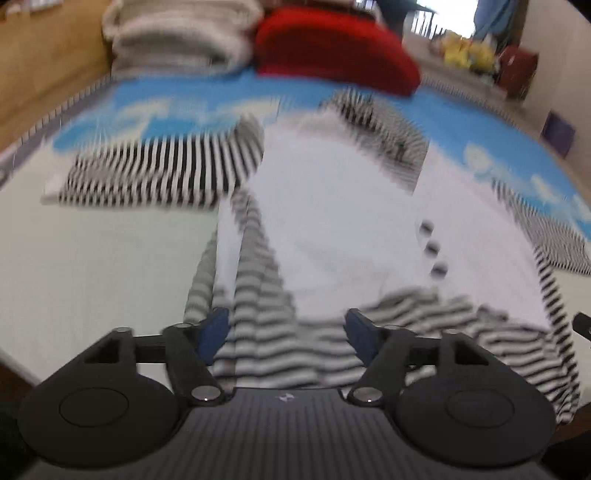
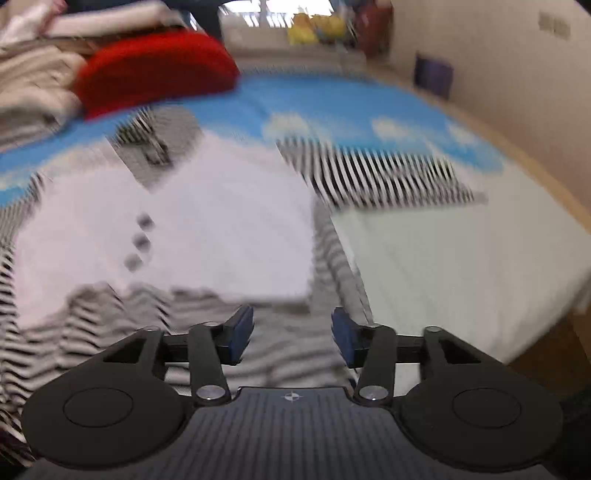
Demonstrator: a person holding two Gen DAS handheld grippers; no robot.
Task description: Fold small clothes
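Both the left gripper [image 1: 286, 334] and the right gripper [image 2: 292, 334] are hanging wide open, holding nothing, over the striped shirt [image 1: 332, 229]. It is lying spread out near the bed's [image 1: 92, 266] front edge, sleeves out. The folding is barely starting.

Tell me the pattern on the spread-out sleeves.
Black-and-white stripes on the sleeve, clearest in the right wrist view.

Both views are bright with soft, even daylight; a window [image 1: 447, 14] at the far end is blown out white. Heavy motion blur smears the striped shirt [image 1: 155, 173] and red cushion [image 2: 155, 70]. Only the near gripper bodies look sharp. Fisheye bending darkens the corners.
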